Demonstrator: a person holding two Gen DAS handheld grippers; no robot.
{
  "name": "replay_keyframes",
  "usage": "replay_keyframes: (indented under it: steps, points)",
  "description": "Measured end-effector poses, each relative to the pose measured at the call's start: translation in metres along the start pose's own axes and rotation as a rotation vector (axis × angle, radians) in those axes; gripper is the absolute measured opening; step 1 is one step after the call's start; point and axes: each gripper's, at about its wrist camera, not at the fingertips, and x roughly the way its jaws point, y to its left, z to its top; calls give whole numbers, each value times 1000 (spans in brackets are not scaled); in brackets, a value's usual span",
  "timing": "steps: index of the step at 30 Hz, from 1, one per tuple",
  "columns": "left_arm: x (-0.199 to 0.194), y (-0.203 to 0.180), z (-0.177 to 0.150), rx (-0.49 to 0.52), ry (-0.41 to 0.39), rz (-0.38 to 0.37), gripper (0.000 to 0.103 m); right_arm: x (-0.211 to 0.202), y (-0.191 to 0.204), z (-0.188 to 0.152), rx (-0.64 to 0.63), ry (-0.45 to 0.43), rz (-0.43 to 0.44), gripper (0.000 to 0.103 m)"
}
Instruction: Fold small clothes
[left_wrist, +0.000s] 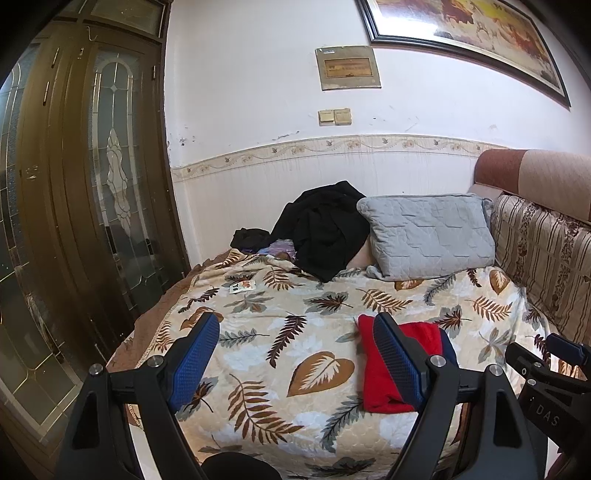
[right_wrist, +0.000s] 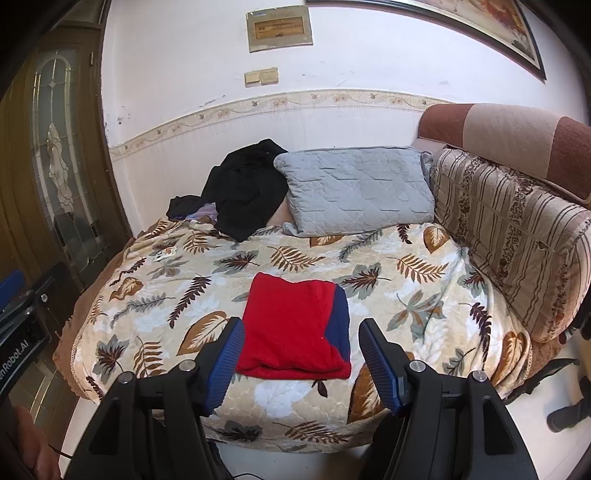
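From the left wrist, the left gripper (left_wrist: 295, 354) hangs over the bed (left_wrist: 258, 310) with its fingers wide apart and empty; the red garment (left_wrist: 373, 373) lies to their right, partly behind the right-hand finger. A clean fold needs this gripper shifted over the cloth's near left corner.

From the right wrist, the right gripper (right_wrist: 301, 363) frames the garment's near edge, fingers apart, holding nothing. It looks already folded once, though its layers are hard to read; each gripper should pinch one near corner.
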Motion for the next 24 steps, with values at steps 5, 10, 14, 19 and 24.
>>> replay_keyframes:
  steps: [5, 10, 14, 19, 24]
  points:
    - [2, 0, 0, 3, -1, -8, 86, 3, -5, -1, 10, 5, -7, 68]
    - [6, -2, -1, 5, 4, -13, 86, 6, -6, 0, 13, 5, -9, 68]
    - [8, 0, -1, 1, -1, -22, 86, 10, -6, -1, 13, 14, -10, 68]
    - [10, -1, -3, 5, -7, -32, 86, 17, -5, -1, 11, 21, -12, 68]
    - [14, 0, -5, 7, -4, -41, 86, 24, -5, -2, 11, 33, -12, 68]
